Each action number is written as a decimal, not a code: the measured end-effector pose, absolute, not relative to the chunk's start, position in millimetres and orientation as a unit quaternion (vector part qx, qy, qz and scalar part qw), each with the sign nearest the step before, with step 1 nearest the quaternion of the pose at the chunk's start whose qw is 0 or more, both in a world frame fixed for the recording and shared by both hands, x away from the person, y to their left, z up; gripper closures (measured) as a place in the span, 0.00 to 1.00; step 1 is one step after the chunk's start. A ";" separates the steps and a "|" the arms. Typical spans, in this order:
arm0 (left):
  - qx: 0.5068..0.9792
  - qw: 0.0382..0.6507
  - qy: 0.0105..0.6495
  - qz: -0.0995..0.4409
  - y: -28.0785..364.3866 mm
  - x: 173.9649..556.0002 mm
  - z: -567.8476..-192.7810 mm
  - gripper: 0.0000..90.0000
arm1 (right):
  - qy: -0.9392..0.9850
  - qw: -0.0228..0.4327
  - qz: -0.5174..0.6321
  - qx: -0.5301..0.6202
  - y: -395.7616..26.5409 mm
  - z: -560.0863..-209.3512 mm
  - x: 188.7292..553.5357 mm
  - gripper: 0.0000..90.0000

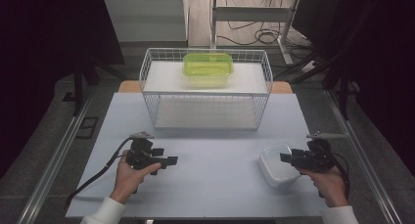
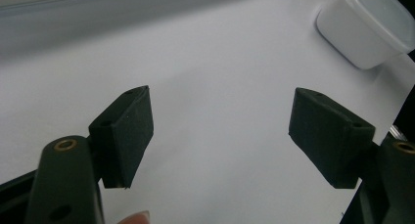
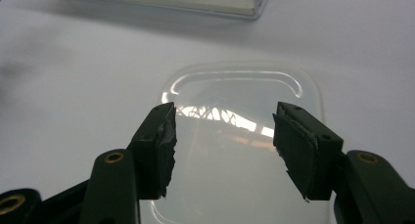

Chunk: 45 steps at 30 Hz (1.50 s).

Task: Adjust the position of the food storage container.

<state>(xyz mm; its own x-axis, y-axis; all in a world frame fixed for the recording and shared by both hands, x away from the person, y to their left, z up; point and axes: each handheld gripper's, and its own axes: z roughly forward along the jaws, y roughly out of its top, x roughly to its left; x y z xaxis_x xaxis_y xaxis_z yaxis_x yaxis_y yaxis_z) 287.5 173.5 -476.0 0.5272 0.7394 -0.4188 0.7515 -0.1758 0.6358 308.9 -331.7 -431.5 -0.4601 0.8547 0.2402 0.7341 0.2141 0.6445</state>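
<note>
Two grippers noted: right gripper (image 1: 285,157) poised over the white lidded container (image 1: 275,164) at the table's (image 1: 215,185) right, jaws apart, gripping nothing, apparently lining up; left gripper (image 1: 165,160) open, empty.

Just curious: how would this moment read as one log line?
right gripper: open over white container | left gripper: open, idle | green container: on wire rack

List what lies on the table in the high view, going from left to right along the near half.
left gripper → white container → right gripper, whose jaws reach over the container's right edge, held by the person's right hand.
</note>
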 end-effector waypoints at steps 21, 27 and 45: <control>0.769 0.415 0.485 -0.013 173.3 286.2 -478.0 0.27 | 0.825 0.032 0.341 0.449 -305.0 -431.7 285.7 0.98; 0.771 0.413 0.485 -0.016 172.2 286.2 -479.2 0.27 | 0.853 0.023 0.314 0.416 -284.6 -438.6 279.2 0.98; 0.777 0.407 0.480 -0.028 169.6 286.3 -482.4 0.27 | 0.876 0.038 0.235 0.419 -270.5 -459.3 278.3 0.98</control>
<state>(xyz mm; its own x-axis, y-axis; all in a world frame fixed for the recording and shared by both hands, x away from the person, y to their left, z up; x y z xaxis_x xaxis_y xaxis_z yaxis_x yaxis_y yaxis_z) 286.3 169.6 -482.4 0.5386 0.7220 -0.4343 0.7677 -0.2081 0.6060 278.3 -270.5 -459.3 -0.6457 0.7524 0.1300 0.7164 0.5380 0.4443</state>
